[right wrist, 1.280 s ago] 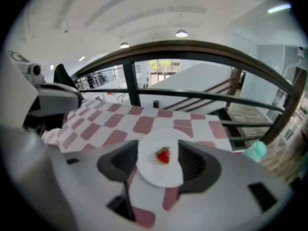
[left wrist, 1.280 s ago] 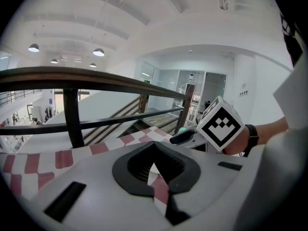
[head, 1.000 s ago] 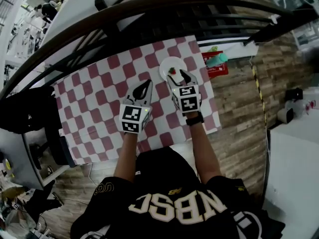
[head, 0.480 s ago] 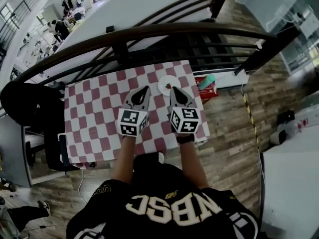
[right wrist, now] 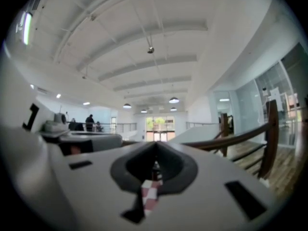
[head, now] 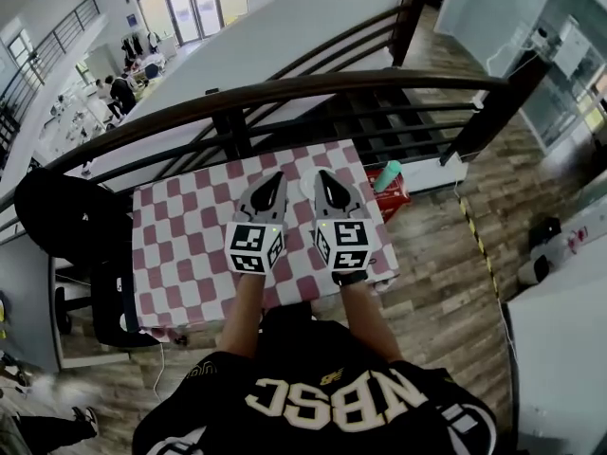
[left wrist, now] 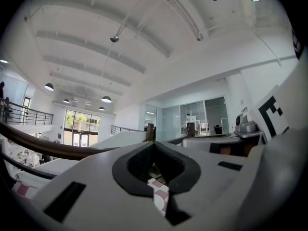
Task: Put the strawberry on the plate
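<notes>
Below both jaws, the tablecloth (head: 180,249) is checked maroon and white. The pale grey left gripper (head: 275,178) and right gripper (head: 325,176) bear black-and-white square markers. Right of the right jaws are a mint-green bottle (head: 386,175) and a red box (head: 399,201).

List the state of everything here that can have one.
left gripper, shut, nothing between its jaws.
right gripper, shut, nothing between its jaws.
checkered cloth, spread flat.
teal bottle, lying on the red box, beside the cloth.
strawberry, not visible in any view.
</notes>
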Tool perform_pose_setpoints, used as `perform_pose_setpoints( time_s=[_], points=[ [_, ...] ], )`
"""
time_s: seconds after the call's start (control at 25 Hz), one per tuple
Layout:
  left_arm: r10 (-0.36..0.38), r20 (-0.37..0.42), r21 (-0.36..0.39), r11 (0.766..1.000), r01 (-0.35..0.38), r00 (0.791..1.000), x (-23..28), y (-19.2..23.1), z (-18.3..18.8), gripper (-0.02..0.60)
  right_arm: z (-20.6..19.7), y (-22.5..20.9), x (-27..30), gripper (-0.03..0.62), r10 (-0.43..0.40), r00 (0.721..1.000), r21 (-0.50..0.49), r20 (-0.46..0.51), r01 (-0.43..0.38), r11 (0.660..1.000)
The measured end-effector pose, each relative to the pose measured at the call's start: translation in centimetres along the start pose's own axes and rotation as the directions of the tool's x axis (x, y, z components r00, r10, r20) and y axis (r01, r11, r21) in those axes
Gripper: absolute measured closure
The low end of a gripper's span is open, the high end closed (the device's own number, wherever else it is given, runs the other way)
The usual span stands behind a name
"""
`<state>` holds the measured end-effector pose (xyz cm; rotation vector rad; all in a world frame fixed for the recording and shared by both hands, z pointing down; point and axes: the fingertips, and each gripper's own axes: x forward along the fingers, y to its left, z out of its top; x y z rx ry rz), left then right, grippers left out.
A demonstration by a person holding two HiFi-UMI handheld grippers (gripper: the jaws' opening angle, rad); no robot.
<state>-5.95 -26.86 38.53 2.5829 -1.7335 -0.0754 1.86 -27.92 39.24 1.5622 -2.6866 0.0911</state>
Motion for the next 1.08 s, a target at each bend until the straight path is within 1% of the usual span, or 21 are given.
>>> perform_pose_setpoints(
  time_s=[0.12,0.28,0.44,0.52,0.68,0.8,0.92,1.08],
  points=[
    [0.005,0.028,0.000,1.000,-0.005,1.000,-0.4,-0.1,0.8,0.572,1.0,-0.1,-0.7,0.577,-0.022,1.000,-0.006,0.020,0.022,1.000],
    [0.008,0.038,-0.008,1.000,-0.008,0.999,-1.0,-0.6,1.0,0.572,0.6,-0.4,-1.5,0.577,-0.035,0.999,-0.007,0.021,0.035,0.999],
    [-0.003,0.043,0.024,1.000,0.002,0.999,-1.2,-1.1,1.5,0.572,0.4,-0.6,-1.7,0.577,-0.046,0.999,0.009,0.020,0.046,0.999],
    [-0.007,0.048,0.027,1.000,0.005,0.999,-1.3,-1.2,1.7,0.572,0.6,-0.7,-1.8,0.577,-0.048,0.998,0.015,0.029,0.047,0.999],
    [-0.025,0.042,0.025,0.999,0.024,0.999,-1.6,-1.8,1.5,0.572,0.2,-0.7,-1.7,0.577,-0.037,0.999,0.037,0.031,0.035,0.999],
    [-0.033,0.028,0.039,0.999,0.032,0.999,-1.8,-2.0,1.3,0.572,-0.2,-1.2,-1.6,0.577,-0.050,0.998,0.056,0.025,0.048,0.997],
    [-0.030,0.020,0.045,0.999,0.029,0.999,-1.8,-1.9,1.0,0.572,-0.2,-1.5,-1.4,0.577,-0.057,0.998,0.064,0.027,0.055,0.996],
    [-0.012,0.021,0.040,0.999,0.011,1.000,-1.7,-1.1,0.6,0.572,-0.2,-1.5,-0.9,0.577,-0.048,0.998,0.049,0.030,0.046,0.998]
  ],
)
